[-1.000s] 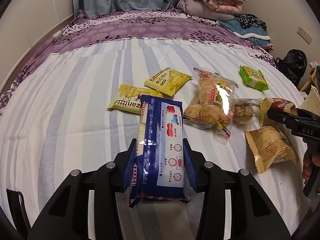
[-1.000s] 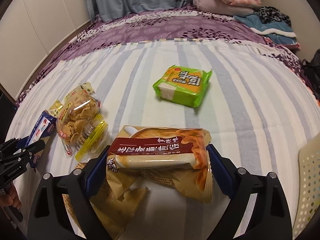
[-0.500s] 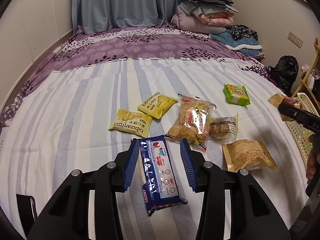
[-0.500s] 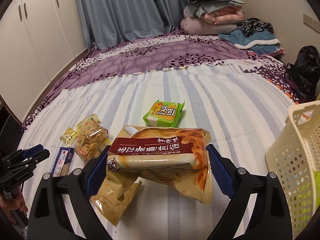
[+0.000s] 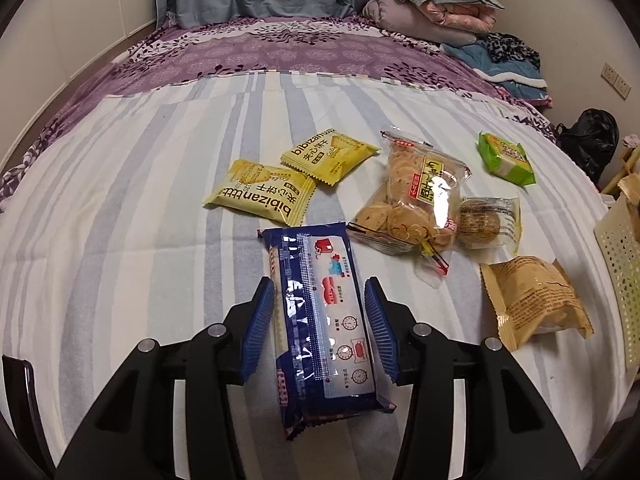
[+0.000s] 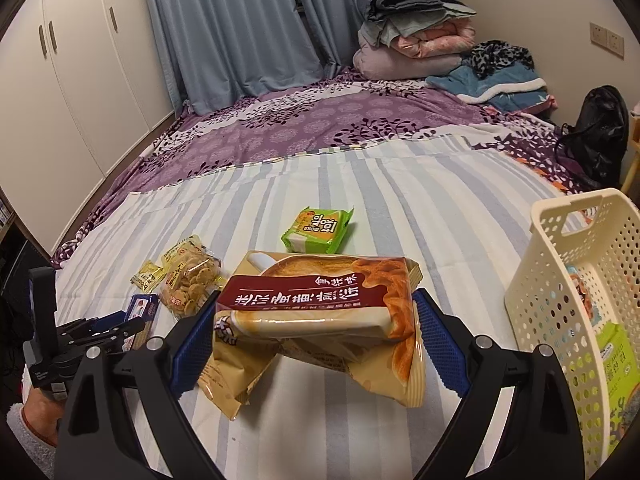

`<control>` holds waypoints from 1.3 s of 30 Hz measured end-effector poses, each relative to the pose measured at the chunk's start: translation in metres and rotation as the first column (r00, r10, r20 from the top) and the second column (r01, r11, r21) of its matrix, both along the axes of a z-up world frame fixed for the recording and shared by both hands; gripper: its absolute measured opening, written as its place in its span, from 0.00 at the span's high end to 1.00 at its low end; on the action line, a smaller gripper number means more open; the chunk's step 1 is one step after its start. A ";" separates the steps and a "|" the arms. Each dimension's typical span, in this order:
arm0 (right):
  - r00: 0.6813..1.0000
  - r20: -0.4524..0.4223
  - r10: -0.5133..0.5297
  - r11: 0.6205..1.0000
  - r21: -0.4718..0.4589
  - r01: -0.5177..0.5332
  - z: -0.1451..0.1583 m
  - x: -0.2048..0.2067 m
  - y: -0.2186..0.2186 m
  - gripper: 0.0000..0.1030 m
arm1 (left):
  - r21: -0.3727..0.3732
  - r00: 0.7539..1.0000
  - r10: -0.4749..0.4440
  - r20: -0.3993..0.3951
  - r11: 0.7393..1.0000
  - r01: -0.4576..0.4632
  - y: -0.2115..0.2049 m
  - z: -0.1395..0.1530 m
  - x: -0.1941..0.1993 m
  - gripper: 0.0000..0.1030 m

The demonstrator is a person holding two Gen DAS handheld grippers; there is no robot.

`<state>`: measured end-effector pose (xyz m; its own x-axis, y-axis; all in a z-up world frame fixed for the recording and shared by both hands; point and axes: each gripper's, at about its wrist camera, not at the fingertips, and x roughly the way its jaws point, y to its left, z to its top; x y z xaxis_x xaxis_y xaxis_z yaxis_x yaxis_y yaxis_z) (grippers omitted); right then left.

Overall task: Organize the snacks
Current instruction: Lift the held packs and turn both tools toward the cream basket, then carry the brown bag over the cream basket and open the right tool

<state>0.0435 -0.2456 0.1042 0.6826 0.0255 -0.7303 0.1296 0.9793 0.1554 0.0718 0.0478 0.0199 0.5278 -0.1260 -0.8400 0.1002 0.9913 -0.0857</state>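
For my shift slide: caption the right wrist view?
Right gripper holds brown snack bag above striped bed, cream basket alongside.

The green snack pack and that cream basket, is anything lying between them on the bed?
No: in the right wrist view, only bare striped sheet lies between the green snack pack and the cream basket.

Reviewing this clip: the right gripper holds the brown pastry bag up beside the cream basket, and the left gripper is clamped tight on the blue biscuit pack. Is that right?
Not quite. In the left wrist view the left gripper is open: its jaws stand clear of the blue biscuit pack, which lies on the bed between them. The rest holds: the right gripper holds the brown pastry bag up beside the cream basket.
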 end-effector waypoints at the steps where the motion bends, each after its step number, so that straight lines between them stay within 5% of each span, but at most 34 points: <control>1: 1.000 0.001 -0.005 1.000 0.001 0.005 0.000 -0.001 -0.001 0.12 | 0.004 1.000 -0.002 0.000 1.000 0.002 -0.001 -0.001 0.000 0.53; 11: 0.999 0.033 -0.028 1.000 0.002 0.028 0.009 -0.012 -0.008 0.12 | 0.035 1.000 0.007 0.007 0.999 -0.007 0.000 -0.003 -0.003 0.56; 28: 0.978 0.134 -0.162 0.987 0.024 0.160 0.041 -0.055 -0.058 0.12 | 0.016 0.985 -0.020 0.171 1.000 0.017 -0.011 0.081 -0.021 0.56; 39: 0.924 0.161 -0.347 0.938 0.053 0.343 0.048 -0.107 -0.127 0.12 | 0.025 0.972 -0.111 0.208 0.994 0.108 -0.053 0.111 -0.031 0.56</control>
<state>-0.0635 -0.3729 0.1524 0.7628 -0.2177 -0.6089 0.4295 0.8745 0.2254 0.0410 -0.0050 0.1313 0.6755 -0.1823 -0.7145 0.2228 0.9741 -0.0378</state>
